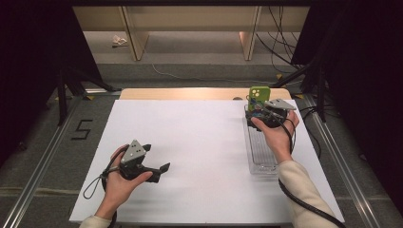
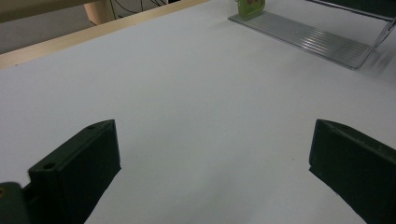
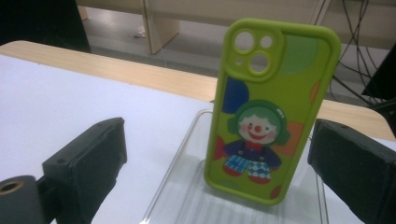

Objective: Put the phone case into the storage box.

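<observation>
the green phone case [image 3: 273,109] stands upright at the far end of the clear ribbed tray [image 1: 261,152] on the counter [image 1: 199,142], its long axis vertical. it sits straight ahead of the right hand-held gripper [image 3: 217,172], between that one's wide-spread jaws without touching either. the left hand-held gripper [image 1: 154,164], also spread wide and empty, hovers well apart over bare counter.

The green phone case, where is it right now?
The green phone case stands upright at the far end of the clear ridged tray, on the table's right side, just beyond the right tongs, which are open.
</observation>
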Tool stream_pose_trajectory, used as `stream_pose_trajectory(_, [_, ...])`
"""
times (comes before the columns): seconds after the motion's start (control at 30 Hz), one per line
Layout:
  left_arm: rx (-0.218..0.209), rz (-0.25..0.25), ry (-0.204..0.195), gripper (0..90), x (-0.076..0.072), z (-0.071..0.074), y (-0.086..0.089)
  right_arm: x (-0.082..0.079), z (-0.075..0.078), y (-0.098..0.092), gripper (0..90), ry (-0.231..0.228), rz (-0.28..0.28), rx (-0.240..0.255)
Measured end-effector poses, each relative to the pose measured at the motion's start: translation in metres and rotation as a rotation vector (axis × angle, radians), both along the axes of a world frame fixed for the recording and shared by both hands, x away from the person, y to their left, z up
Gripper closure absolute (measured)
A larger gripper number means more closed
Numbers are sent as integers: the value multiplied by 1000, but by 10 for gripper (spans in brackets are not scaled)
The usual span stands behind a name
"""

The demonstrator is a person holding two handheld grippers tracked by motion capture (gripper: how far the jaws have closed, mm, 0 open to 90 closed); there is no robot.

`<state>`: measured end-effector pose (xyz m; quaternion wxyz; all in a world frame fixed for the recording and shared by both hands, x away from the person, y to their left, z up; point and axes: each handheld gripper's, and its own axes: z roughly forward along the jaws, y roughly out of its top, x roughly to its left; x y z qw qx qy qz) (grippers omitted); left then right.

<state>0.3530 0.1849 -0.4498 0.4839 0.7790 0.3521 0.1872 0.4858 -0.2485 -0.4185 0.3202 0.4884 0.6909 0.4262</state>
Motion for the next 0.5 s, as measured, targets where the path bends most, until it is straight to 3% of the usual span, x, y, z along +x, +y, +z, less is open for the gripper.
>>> stream_pose_trajectory(0.5, [0,2,0,15,0,0,0,-21,2,1,65,-9,94,5])
